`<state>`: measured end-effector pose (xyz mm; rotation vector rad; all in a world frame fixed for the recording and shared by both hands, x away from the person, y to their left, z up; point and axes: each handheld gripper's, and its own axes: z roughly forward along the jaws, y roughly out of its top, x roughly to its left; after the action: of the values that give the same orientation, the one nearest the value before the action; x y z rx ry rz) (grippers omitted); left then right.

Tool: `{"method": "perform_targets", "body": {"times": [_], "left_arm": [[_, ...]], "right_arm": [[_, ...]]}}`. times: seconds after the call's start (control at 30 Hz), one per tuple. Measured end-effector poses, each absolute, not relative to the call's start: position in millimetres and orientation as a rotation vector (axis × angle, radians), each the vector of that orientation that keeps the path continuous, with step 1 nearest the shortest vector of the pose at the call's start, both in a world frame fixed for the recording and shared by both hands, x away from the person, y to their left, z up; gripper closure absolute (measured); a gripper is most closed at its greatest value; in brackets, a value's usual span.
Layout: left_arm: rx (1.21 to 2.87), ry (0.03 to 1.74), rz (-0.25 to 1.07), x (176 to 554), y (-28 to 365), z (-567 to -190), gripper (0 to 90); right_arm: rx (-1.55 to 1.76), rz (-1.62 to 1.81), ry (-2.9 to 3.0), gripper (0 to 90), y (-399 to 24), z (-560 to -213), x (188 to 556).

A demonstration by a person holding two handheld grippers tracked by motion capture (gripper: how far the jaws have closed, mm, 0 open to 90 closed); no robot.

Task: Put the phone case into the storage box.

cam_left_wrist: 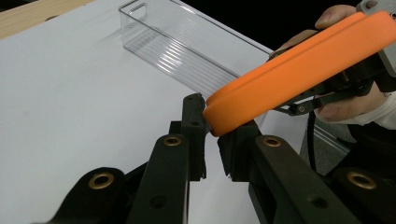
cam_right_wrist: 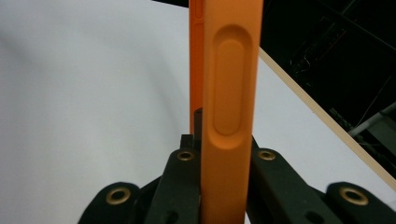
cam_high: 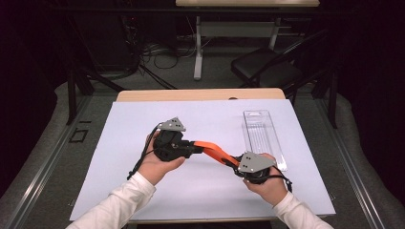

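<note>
Orange tool handle (cam_high: 216, 150) being held above the middle of the white table (cam_high: 119, 157), its 9 o'clock end being clamped by the left gripper (cam_high: 193, 149), its 3 o'clock end being gripped tight by the right gripper (cam_high: 235, 167), clear plastic tray (cam_high: 262, 136) lying at 2 o'clock nearby

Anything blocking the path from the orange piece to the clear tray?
Nothing visible. The orange piece hangs above the table between both claws, and the bare white sheet lies between it and the clear tray, which looks empty.
</note>
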<state>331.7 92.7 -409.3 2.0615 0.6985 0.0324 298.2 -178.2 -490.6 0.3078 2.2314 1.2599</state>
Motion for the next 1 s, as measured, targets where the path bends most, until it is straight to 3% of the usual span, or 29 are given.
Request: {"method": "perform_targets", "body": {"times": [0.73,1.0], "left_arm": [[2.066,0.741,0.037,335.8,91.0,-411.3,81.6],[2.079,0.779,0.046,337.4,90.0,-411.2,81.6]], "right_arm": [[0.319,1.247,2.208,73.7,-176.0,-488.5,297.6],[0.339,1.232,2.196,61.6,-175.8,-487.9,298.8]]}}
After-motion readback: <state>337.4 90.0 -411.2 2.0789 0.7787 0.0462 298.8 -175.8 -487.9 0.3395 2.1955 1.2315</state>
